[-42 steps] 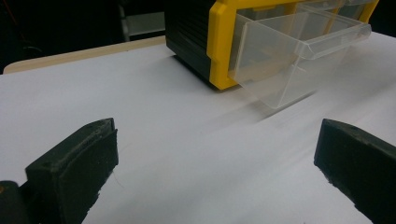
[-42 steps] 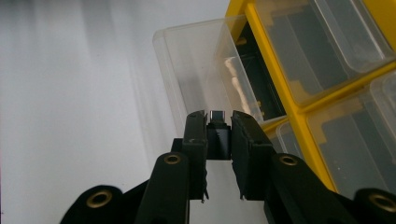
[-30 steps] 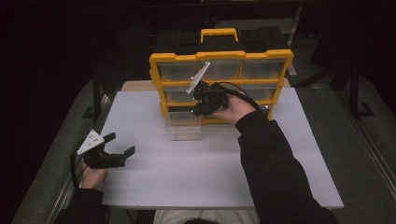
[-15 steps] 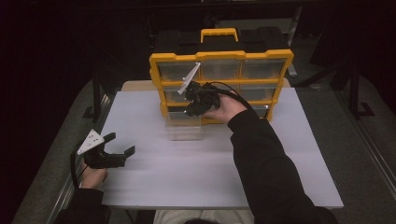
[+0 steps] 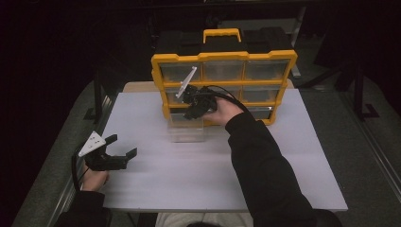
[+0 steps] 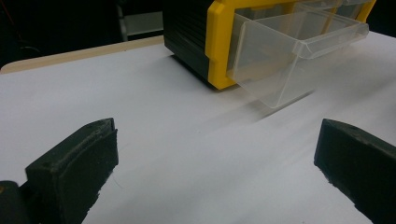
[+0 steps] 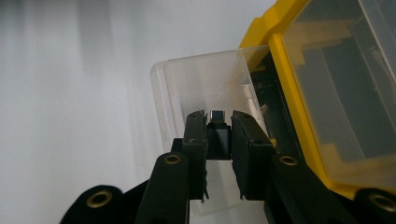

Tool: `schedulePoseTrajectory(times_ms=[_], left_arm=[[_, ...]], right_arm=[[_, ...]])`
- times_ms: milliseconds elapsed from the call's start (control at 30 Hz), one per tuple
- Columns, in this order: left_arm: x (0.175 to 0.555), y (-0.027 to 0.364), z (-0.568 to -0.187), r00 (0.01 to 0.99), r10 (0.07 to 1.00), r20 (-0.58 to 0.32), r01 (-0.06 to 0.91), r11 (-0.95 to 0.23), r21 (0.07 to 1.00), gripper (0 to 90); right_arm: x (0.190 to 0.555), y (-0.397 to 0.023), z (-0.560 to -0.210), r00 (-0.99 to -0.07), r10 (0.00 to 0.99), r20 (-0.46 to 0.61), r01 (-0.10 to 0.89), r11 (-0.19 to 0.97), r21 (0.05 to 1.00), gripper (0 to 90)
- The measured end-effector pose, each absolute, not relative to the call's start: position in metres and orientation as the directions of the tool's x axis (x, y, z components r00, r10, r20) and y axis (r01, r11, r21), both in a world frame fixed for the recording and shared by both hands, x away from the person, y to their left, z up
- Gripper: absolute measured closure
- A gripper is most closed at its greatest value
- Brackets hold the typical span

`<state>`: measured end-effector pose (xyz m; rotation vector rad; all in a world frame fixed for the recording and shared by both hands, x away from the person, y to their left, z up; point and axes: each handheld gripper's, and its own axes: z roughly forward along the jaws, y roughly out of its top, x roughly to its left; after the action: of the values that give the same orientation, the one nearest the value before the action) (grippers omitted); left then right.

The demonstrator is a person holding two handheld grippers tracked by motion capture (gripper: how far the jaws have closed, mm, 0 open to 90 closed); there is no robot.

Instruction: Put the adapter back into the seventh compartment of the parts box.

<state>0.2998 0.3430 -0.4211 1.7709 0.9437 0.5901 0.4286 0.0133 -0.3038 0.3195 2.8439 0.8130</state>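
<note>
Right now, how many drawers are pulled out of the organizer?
1: the clear drawer at the organizer's bottom left, under the right gripper. The arm hides part of the bottom row.

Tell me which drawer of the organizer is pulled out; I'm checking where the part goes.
The clear drawer at the bottom left of the yellow organizer, below the right gripper; the other drawers sit flush.

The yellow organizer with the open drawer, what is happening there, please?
A person works at a white table with a gripper in each hand. The right gripper is shut on a small dark adapter with a metal tip and holds it above the clear drawer, which is pulled out of the bottom row of the yellow organizer. The adapter is not yet released into the drawer. The left gripper rests at the table's near left with its jaws open, holding nothing.
</note>
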Motion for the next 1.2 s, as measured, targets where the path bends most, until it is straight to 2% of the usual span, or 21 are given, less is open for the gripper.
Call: schedulePoseTrajectory(times_ms=[667,1000,1033,1100,1167,1200], left_arm=[[0.300,0.343,-0.421,0.576,0.817,-0.032,0.328,-0.196,0.924,0.0],[0.301,0.341,-0.422,0.586,0.809,-0.032,0.332,-0.205,0.921,0.0],[0.301,0.341,-0.422,0.586,0.810,-0.034,0.332,-0.201,0.922,0.0],[0.301,0.342,-0.422,0.585,0.810,-0.035,0.332,-0.200,0.922,0.0],[0.301,0.342,-0.422,0.585,0.810,-0.036,0.332,-0.199,0.922,0.0],[0.301,0.342,-0.422,0.585,0.810,-0.035,0.332,-0.200,0.922,0.0]], right_arm=[[0.441,0.032,-0.333,-0.968,0.237,-0.082,0.162,0.840,0.517,74.6],[0.443,0.033,-0.335,-0.970,0.231,-0.075,0.161,0.842,0.516,74.3],[0.443,0.033,-0.335,-0.969,0.235,-0.071,0.165,0.837,0.522,67.8],[0.443,0.033,-0.335,-0.968,0.240,-0.070,0.169,0.835,0.523,65.0],[0.441,0.031,-0.334,-0.967,0.242,-0.083,0.163,0.832,0.530,57.5],[0.441,0.031,-0.334,-0.967,0.242,-0.083,0.163,0.832,0.530,57.5]])
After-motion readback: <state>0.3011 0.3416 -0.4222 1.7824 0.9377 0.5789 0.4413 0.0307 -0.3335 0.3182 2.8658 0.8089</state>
